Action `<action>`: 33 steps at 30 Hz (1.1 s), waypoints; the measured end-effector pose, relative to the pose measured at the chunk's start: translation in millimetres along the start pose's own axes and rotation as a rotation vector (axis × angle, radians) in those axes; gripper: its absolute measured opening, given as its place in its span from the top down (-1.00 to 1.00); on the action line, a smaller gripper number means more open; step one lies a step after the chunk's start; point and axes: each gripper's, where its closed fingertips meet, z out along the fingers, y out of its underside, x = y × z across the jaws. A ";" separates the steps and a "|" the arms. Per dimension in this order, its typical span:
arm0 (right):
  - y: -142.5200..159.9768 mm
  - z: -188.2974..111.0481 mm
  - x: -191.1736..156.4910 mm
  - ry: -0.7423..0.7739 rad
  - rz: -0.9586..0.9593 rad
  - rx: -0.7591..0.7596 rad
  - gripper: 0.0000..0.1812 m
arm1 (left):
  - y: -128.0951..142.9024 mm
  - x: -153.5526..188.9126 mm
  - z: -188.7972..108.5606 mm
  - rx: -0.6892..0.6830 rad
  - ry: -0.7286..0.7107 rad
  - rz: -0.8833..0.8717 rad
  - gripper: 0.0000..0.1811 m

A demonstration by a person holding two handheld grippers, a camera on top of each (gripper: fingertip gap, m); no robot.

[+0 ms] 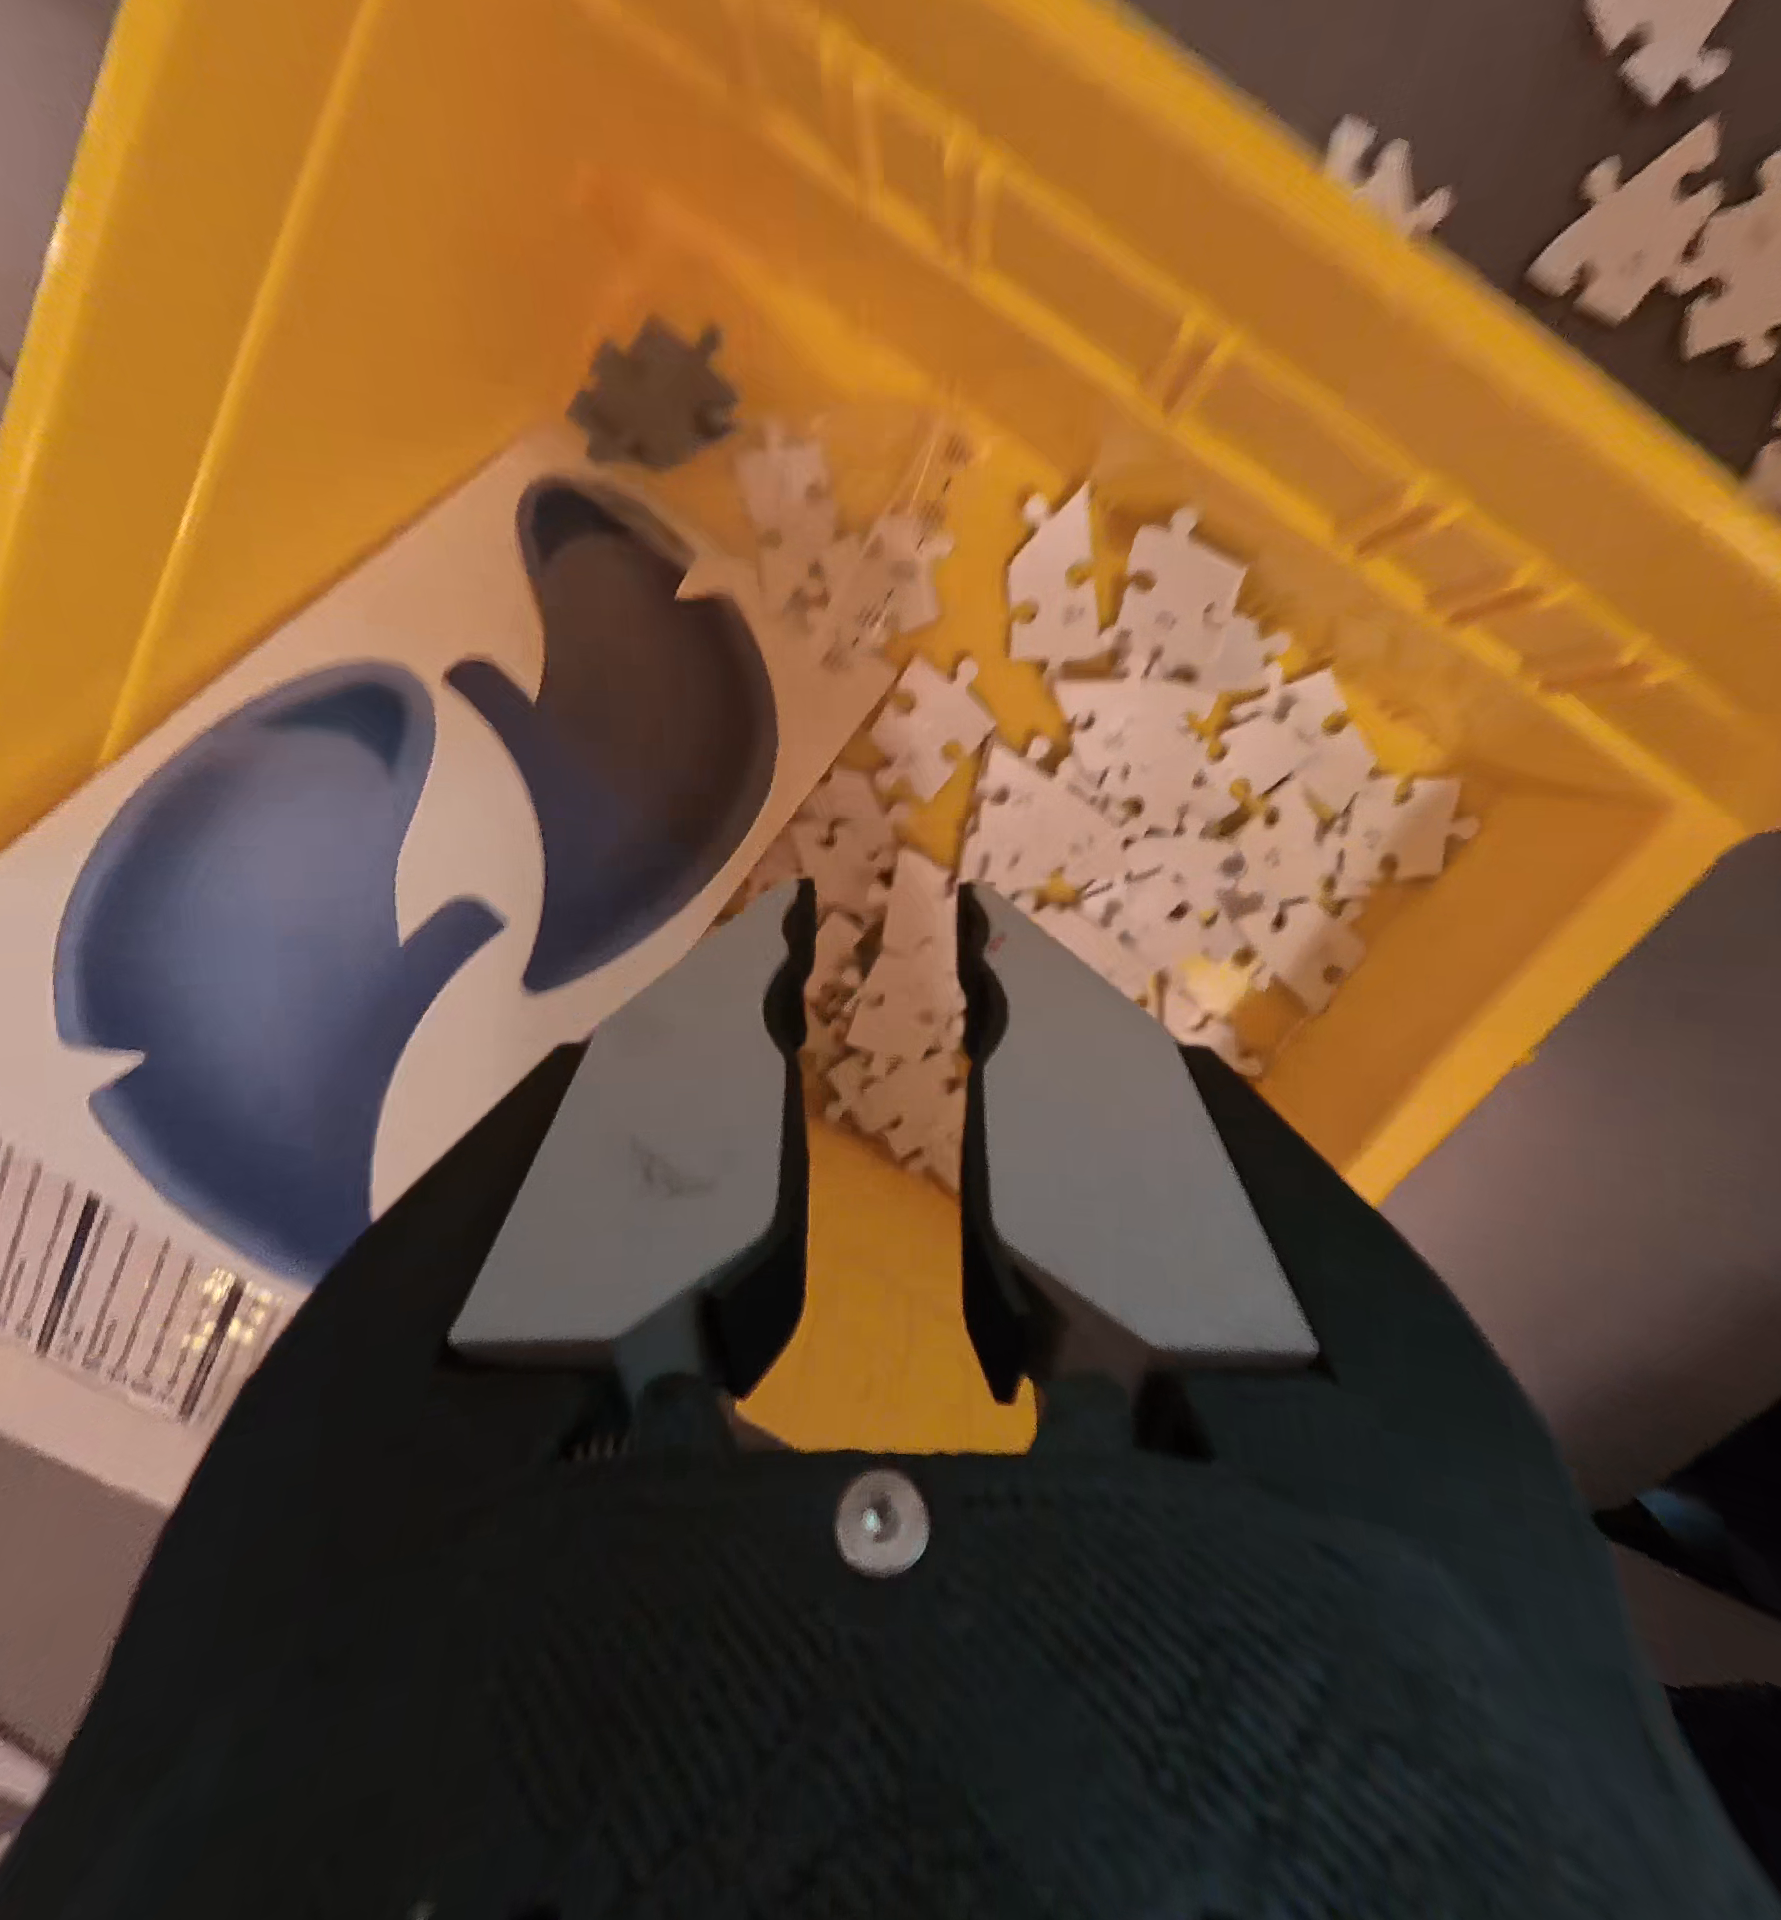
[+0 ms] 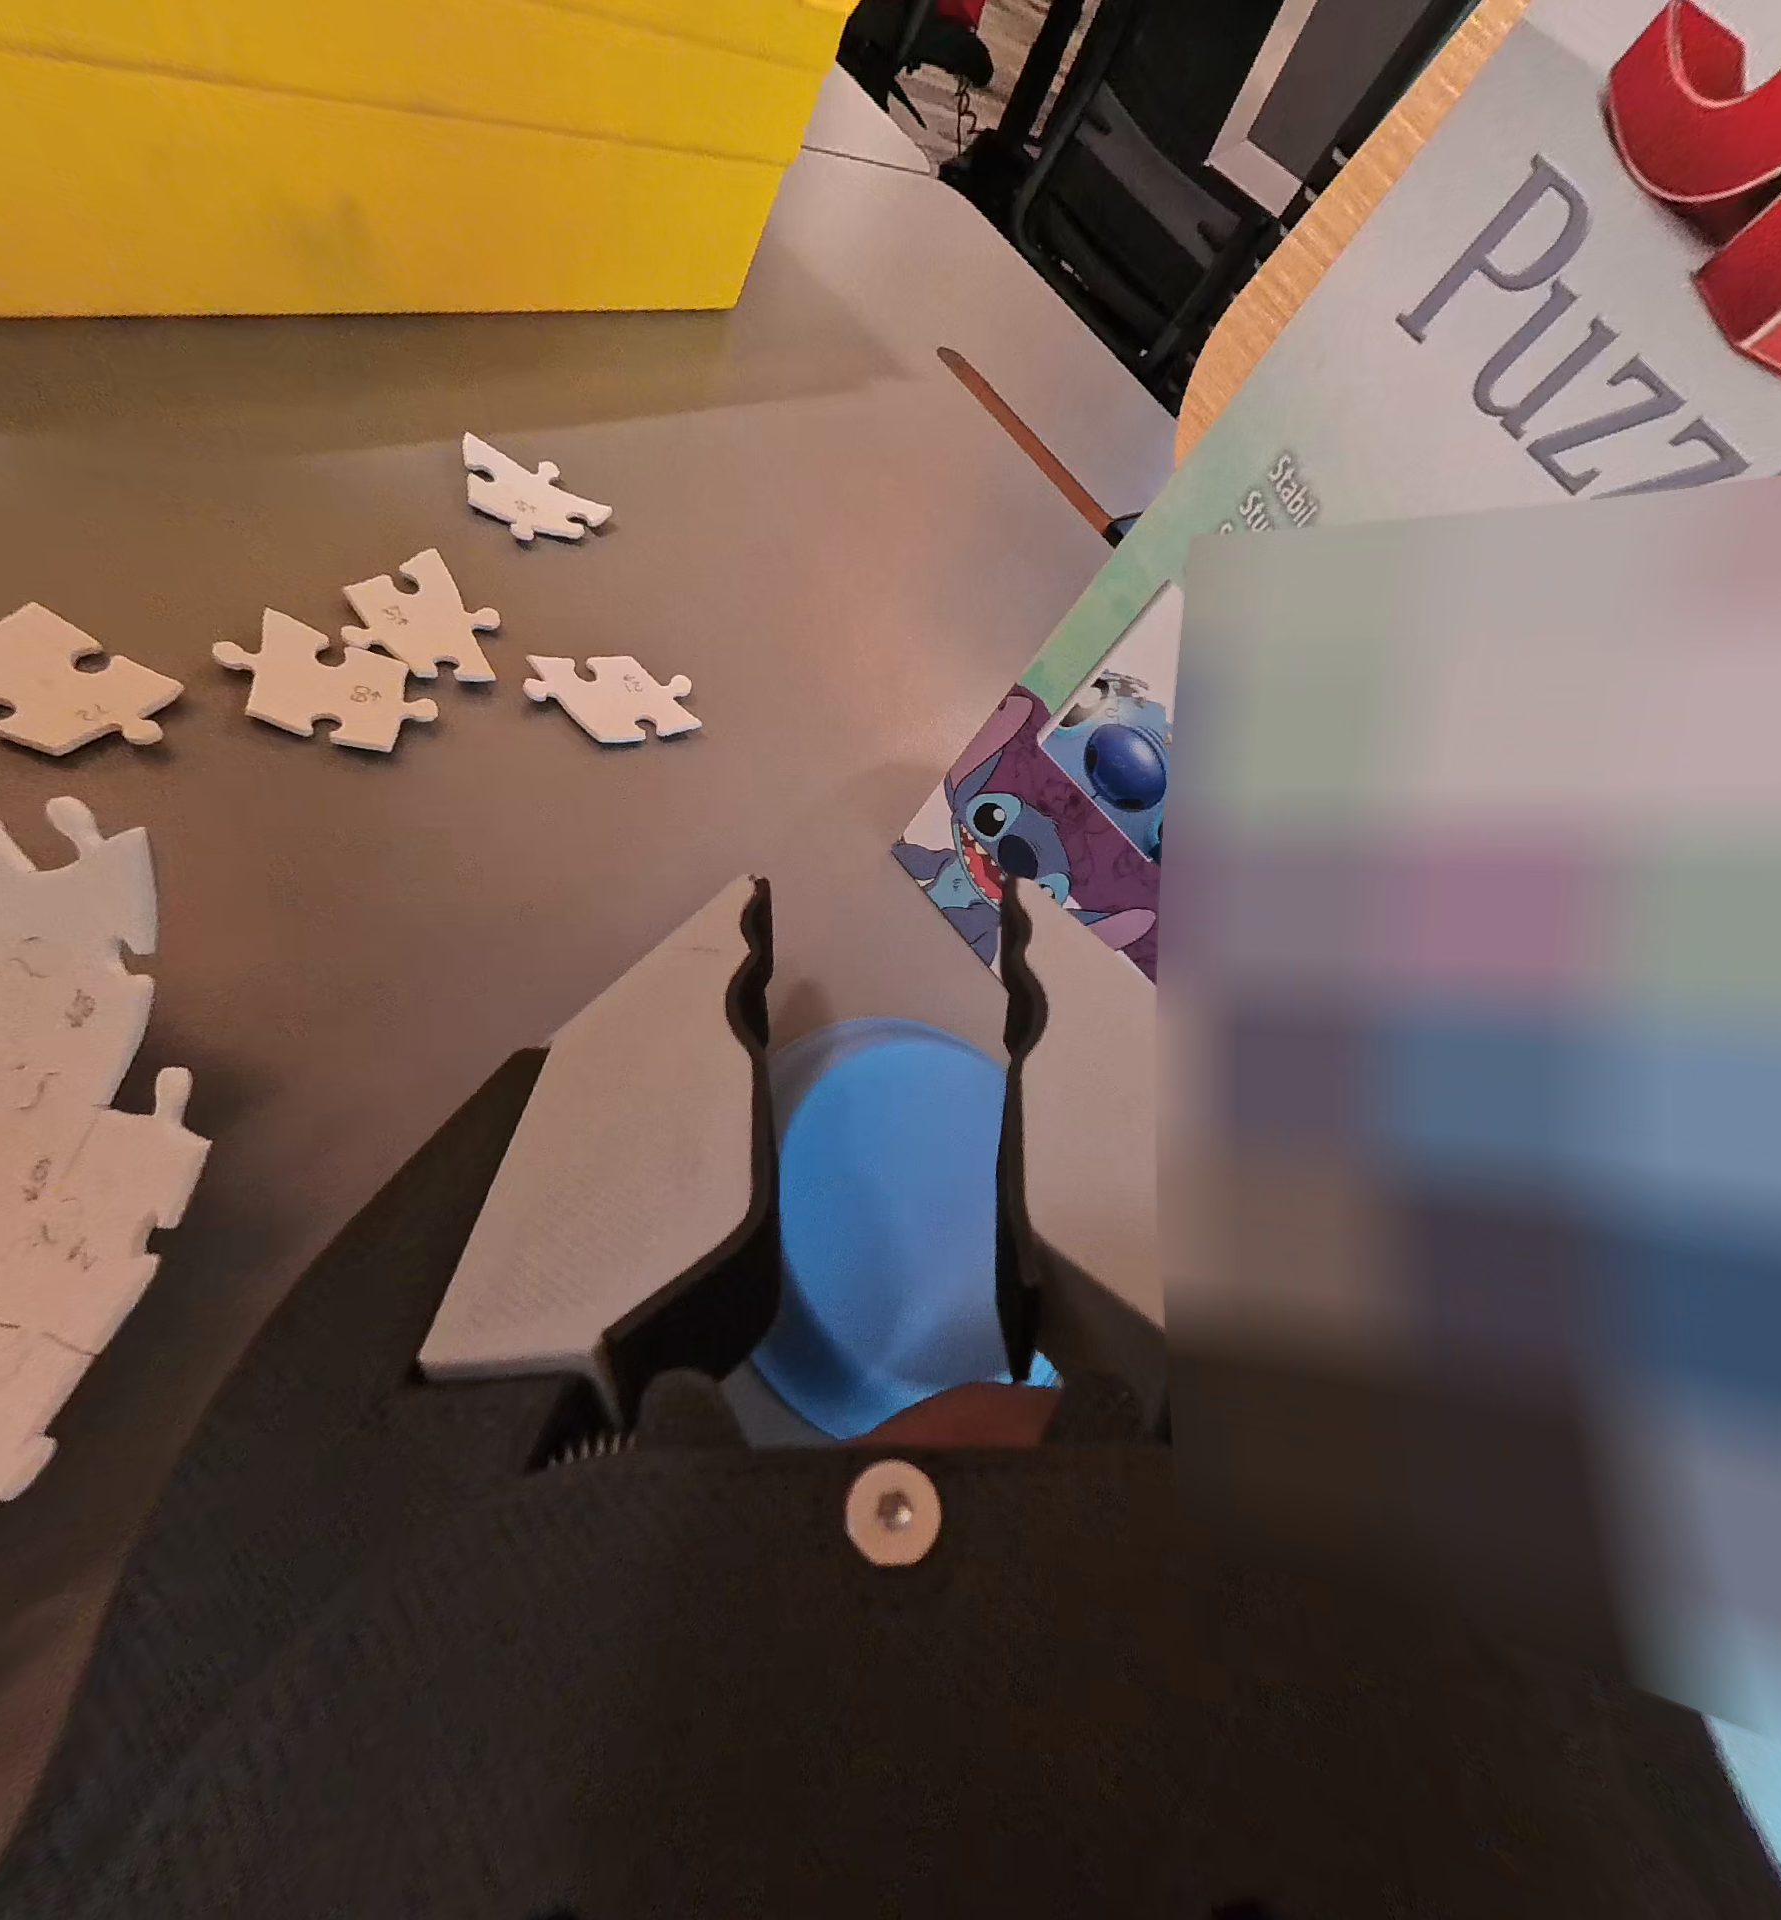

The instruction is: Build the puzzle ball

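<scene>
Left tongs (image 1: 884,935) hang over the yellow bin (image 1: 969,260), tips parted by a narrow gap. A white piece shows in that gap, but motion blur hides any contact, so whether they have hold of it I cannot tell. The view is blurred throughout.

In the bin: a heap of loose white puzzle pieces (image 1: 1177,790), blank side up, on the right half. A printed card (image 1: 273,883) showing two dark blue curved shapes and a barcode leans in the left half, its edge over some of the pieces. One grey-brown piece (image 1: 654,405) sits at the card's top corner. More white pieces (image 1: 1675,249) lie on the counter outside the bin.

Right tongs (image 2: 886,894) are partly open and hold nothing. Between the fingers, behind the tips, a light blue rounded part (image 2: 886,1195) shows; I cannot tell whether the fingers touch it.

On the grey counter (image 2: 813,582): four or five single pieces (image 2: 377,665) ahead to the left, near the bin's outer wall (image 2: 346,187). The partly built puzzle ball section (image 2: 24,1143), joined white pieces with a curved edge, is at the far left. The puzzle box (image 2: 1385,416) lies to the right, partly masked.
</scene>
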 end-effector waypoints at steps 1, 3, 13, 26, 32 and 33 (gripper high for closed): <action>0.6 0.3 0.7 0.002 0.003 -0.002 0.55 | 7.8 -7.2 0.2 -0.023 -0.025 -0.011 0.73; 1.5 0.6 1.5 0.003 0.006 -0.005 0.55 | 16.2 -15.0 1.5 -0.049 -0.038 -0.044 0.73; 0.5 0.0 2.7 0.025 -0.019 -0.007 0.55 | 37.1 -16.9 13.4 -0.188 -0.068 -0.006 0.72; 5.5 2.6 10.2 0.065 -0.009 -0.028 0.55 | 15.3 -17.3 7.0 -0.068 -0.057 -0.041 0.70; 4.4 1.2 9.2 0.060 -0.017 -0.024 0.55 | 25.3 0.7 30.9 -0.184 -0.003 -0.005 0.71; 3.8 0.6 8.8 0.059 -0.020 -0.021 0.55 | 26.0 1.7 34.8 -0.197 -0.006 0.002 0.73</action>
